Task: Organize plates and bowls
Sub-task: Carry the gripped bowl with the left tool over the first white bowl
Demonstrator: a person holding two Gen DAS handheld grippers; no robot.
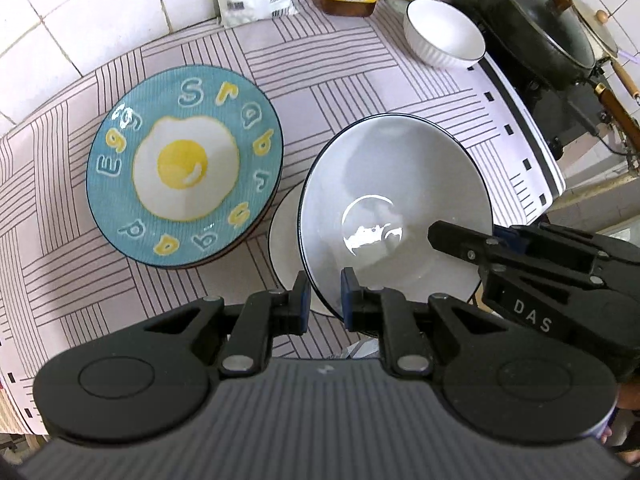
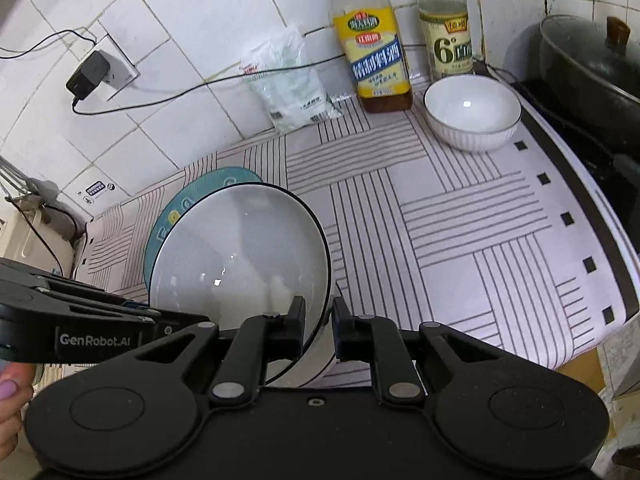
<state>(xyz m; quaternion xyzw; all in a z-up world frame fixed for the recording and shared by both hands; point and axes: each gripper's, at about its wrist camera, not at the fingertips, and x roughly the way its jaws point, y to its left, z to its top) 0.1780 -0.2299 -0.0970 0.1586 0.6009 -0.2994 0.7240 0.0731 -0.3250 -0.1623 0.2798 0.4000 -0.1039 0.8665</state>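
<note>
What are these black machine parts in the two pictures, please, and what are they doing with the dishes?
They are two hand-held grippers; a person carries one in each hand, and each has a camera looking along its fingers. One picture is from the left gripper, the other from the right gripper. Both are shut on the rim of the same grey bowl, holding it tilted above a similar bowl. On the striped cloth lie a blue egg plate and a small white bowl. Behind stand two bottles and a plastic bag; a dark pot is at the right.
</note>
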